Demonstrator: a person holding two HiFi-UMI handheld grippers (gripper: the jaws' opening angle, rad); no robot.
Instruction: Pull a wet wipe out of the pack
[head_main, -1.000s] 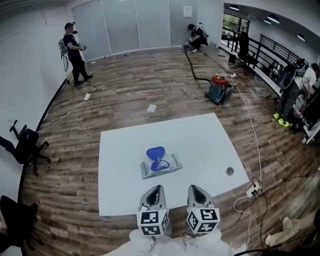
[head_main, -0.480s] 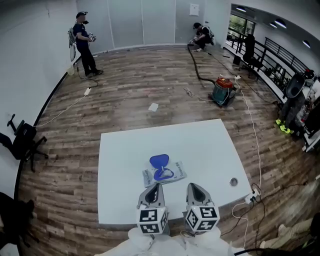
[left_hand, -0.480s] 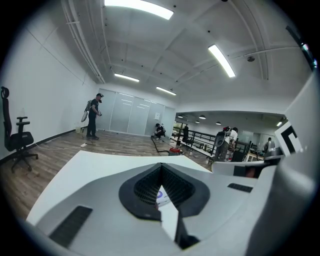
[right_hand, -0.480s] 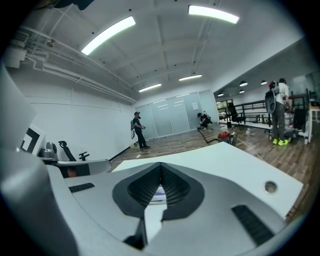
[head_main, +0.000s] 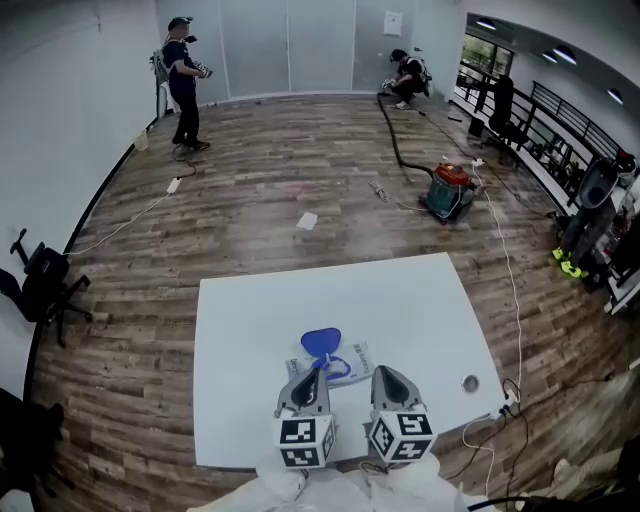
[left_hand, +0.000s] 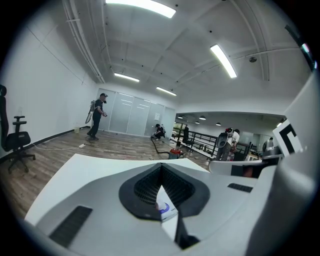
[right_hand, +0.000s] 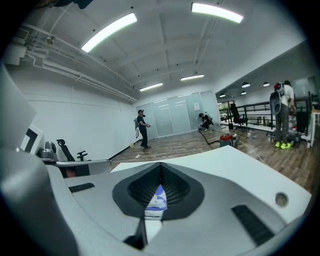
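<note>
1. room: open hall with a wood-plank floor. one person stands by the far wall and another crouches beyond a vacuum.
2. surface: white table.
3. wet wipe pack: lies flat on the table near its front edge, blue lid at the far end.
4. left gripper: fingertips pressed together with nothing between them. it sits just short of the pack, which shows through the gap behind the tips.
5. right gripper: fingertips likewise together and empty. it sits beside the left gripper, aimed along the table past the pack's right end.
</note>
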